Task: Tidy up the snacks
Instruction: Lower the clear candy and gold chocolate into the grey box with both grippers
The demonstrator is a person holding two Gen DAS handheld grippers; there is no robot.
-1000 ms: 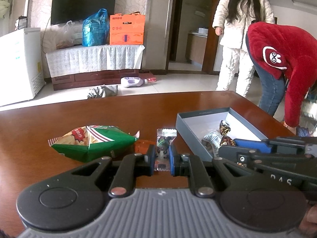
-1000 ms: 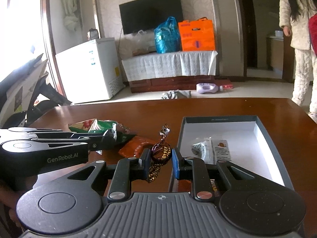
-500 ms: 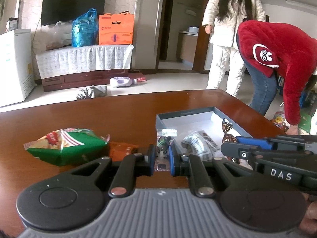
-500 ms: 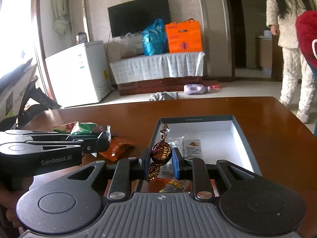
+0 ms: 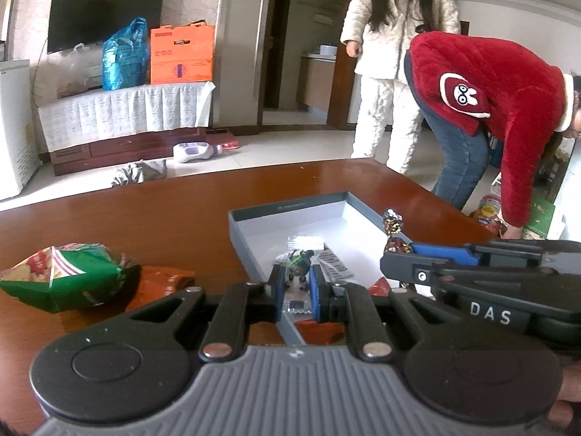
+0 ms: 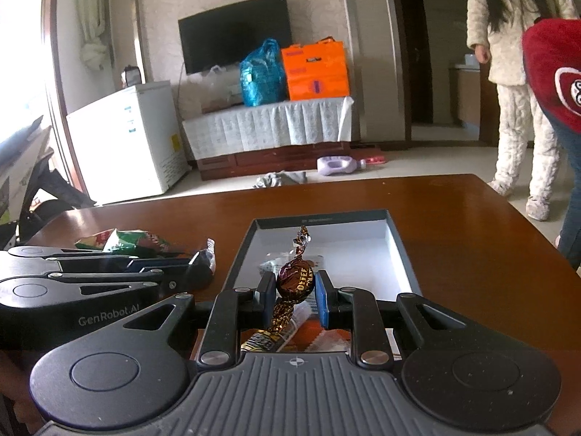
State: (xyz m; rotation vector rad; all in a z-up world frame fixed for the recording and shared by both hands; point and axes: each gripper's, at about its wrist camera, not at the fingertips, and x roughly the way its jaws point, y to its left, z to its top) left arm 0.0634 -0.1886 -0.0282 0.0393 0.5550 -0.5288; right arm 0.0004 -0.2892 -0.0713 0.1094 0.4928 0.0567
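**Q:** Left wrist view: what does the left gripper (image 5: pixel 297 287) hold, and where?

**A:** Its blue pads are clamped tight on a small clear sachet (image 5: pixel 300 267) with a dark, green-tinted snack inside. The sachet stands upright between the pads, above the near left corner of the grey box (image 5: pixel 287 210). The box lies open on the brown table (image 5: pixel 145 214); its white floor already carries several wrapped snacks.

**Q:** Right wrist view: what of the right gripper (image 6: pixel 293 292)?

**A:** Its jaws are narrowed onto a brown toffee (image 6: pixel 295 280) in a twisted foil wrapper. One twist points up, the other hangs down. The toffee is over the near end of the same box (image 6: pixel 397 243).

**Q:** What remains outside the box?

**A:** A green chip bag (image 5: pixel 61 276) lies on the table left of the box, with an orange packet (image 5: pixel 163 279) just beside it, between bag and box. Both rest apart from either gripper.

**Q:** And the background?

**A:** Two people stand beyond the table's far right corner: one in a white padded suit (image 5: pixel 392 51), one in a red jacket (image 5: pixel 501 109) bending forward.
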